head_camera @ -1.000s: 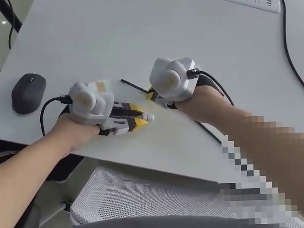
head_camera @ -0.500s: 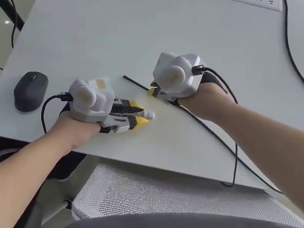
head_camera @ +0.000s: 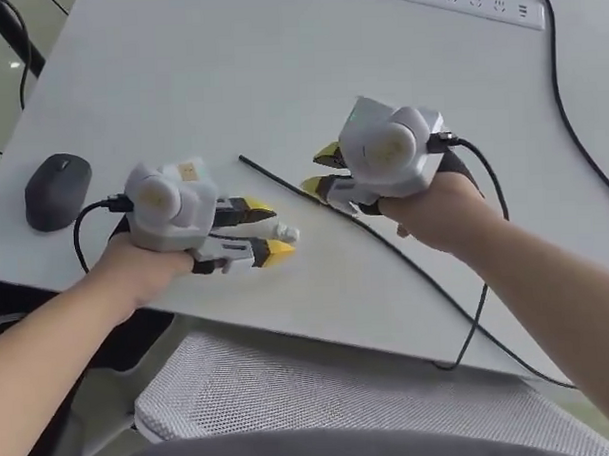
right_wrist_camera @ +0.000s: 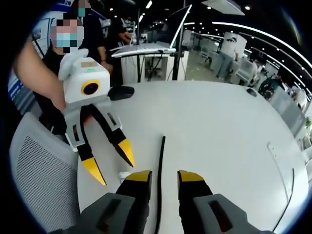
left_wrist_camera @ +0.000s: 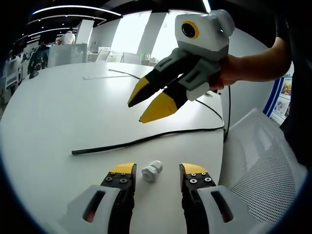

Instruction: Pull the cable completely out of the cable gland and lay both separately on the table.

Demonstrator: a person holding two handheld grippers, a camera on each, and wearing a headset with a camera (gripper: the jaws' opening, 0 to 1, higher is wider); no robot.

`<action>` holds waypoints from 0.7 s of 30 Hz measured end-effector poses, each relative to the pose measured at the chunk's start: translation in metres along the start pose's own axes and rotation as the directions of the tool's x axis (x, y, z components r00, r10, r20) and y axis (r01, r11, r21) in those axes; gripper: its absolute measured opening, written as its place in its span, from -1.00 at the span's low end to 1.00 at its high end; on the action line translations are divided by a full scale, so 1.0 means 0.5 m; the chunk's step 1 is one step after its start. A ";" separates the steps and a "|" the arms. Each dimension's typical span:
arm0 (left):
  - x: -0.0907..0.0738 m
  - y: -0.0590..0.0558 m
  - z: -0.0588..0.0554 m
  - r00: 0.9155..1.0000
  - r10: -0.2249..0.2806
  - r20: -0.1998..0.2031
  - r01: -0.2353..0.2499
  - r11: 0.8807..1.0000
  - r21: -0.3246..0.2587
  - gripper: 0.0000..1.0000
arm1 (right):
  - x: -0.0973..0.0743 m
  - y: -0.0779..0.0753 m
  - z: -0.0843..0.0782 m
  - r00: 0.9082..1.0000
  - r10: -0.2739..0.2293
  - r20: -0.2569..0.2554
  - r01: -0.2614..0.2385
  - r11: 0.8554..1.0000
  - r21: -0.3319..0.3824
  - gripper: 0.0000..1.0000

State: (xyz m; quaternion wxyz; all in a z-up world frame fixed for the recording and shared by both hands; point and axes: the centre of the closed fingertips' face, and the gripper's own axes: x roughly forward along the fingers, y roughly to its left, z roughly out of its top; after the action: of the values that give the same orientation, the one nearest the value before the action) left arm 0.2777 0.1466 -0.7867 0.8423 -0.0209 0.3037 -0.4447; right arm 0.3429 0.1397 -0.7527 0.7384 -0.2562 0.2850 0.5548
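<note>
cable (head_camera: 273, 175): thin, black, floppy. It lies loose on the table (head_camera: 179, 72), fully out of the gland. Looks light and bendy, so a pinch near the free end seems best.
cable gland (left_wrist_camera: 152, 171): tiny white plastic bit, probably light and rolls easily. It sits just beside the cable, not touching it.
left gripper (left_wrist_camera: 157, 169): jaws wide apart either side of the gland, gripping nothing.
right gripper (right_wrist_camera: 164, 176): open too, up off the table, cable under the gap, holding nothing.
writing: none readable tbh.
</note>
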 end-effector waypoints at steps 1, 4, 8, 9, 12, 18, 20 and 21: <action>-0.004 -0.001 0.004 1.000 0.004 0.005 -0.004 1.000 -0.006 -0.26 | -0.009 0.001 0.002 1.000 -0.003 0.007 0.003 1.000 0.009 -0.64; -0.012 -0.005 0.010 1.000 0.019 0.013 -0.019 1.000 -0.010 -0.19 | -0.039 0.001 0.011 0.999 -0.015 0.044 0.013 0.999 0.050 -0.61; -0.026 -0.011 0.021 0.998 0.051 0.027 -0.050 0.999 -0.016 -0.05 | -0.082 0.004 0.019 0.995 -0.028 0.095 0.018 0.994 0.104 -0.53; -0.030 -0.013 0.024 0.998 0.056 0.031 -0.056 0.998 -0.017 -0.02 | -0.087 0.004 0.019 0.995 -0.030 0.099 0.019 0.994 0.107 -0.52; -0.044 -0.022 0.036 0.997 0.068 0.044 -0.067 0.997 -0.026 0.01 | -0.123 0.003 0.015 0.991 -0.052 0.125 0.035 0.990 0.134 -0.49; -0.073 -0.041 0.060 0.993 0.091 0.072 -0.089 0.996 -0.031 0.10 | -0.186 0.000 -0.002 0.980 -0.096 0.177 0.056 0.974 0.220 -0.43; -0.082 -0.044 0.067 0.991 0.098 0.086 -0.095 0.994 -0.046 0.13 | -0.206 -0.001 -0.010 0.975 -0.111 0.194 0.060 0.966 0.250 -0.39; -0.086 -0.047 0.070 0.991 0.099 0.092 -0.094 0.994 -0.049 0.15 | -0.215 -0.001 -0.013 0.973 -0.116 0.201 0.061 0.963 0.263 -0.37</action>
State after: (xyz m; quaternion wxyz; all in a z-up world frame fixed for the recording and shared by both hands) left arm 0.2611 0.1569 -0.7299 0.8755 -0.0458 0.2743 -0.3951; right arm 0.3185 0.0629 -0.6816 0.8159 -0.1104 0.2606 0.5042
